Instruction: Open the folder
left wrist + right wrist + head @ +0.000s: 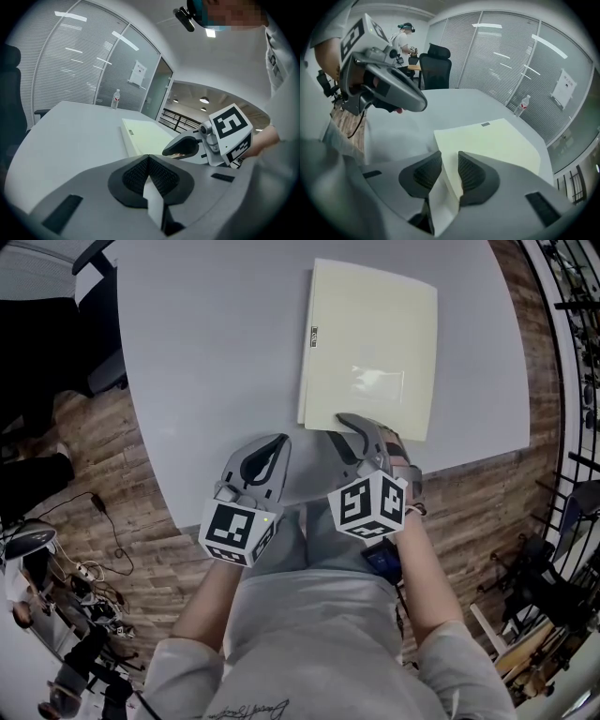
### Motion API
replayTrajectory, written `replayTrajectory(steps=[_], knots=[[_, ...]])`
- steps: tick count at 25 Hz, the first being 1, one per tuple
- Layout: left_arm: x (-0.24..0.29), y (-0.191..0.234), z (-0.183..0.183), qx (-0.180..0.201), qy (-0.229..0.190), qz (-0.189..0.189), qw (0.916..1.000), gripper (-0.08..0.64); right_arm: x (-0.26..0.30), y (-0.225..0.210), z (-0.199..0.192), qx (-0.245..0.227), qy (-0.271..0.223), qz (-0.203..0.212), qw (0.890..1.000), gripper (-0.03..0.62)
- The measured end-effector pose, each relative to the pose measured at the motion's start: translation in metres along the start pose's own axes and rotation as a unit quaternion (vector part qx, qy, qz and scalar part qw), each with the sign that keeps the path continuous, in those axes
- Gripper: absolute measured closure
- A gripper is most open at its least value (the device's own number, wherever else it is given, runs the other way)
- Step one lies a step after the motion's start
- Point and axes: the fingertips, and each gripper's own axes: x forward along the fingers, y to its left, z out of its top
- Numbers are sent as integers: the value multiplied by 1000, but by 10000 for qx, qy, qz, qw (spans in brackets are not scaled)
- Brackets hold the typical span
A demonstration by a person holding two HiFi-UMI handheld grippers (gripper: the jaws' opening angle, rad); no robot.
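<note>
A pale yellow folder (370, 348) lies closed and flat on the grey table (216, 334), towards its right side. My right gripper (354, 427) is at the folder's near edge, left of its middle. In the right gripper view the folder (497, 140) runs its near edge into the gap between the jaws of the right gripper (449, 161), which stand apart around it. My left gripper (278, 442) hovers over the table's near edge just left of the folder, shut with nothing in it; its pads meet in the left gripper view (149, 159).
The table's curved near edge runs just under both grippers, with wooden floor and cables (94, 549) to the left. A water bottle (524, 104) stands at the table's far side. An office chair (436, 65) and a person (405, 37) are beyond the table.
</note>
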Motion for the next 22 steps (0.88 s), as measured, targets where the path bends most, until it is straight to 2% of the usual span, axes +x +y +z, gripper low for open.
replayTrajectory(steps=[3, 9, 18, 22], knots=[[6, 0, -3, 34, 43, -22, 10000, 551, -5, 0, 4, 80, -200, -36, 9998, 493], [25, 0, -14, 146, 239, -133, 9995, 551, -17, -4, 15, 170, -627, -389, 9971, 549], [63, -4, -7, 231, 188, -180, 9994, 551, -18, -4, 16, 146, -734, -572, 9955, 558], [69, 0, -7, 268, 171, -138, 9994, 551, -23, -11, 20, 382, -914, -678, 9928, 561]])
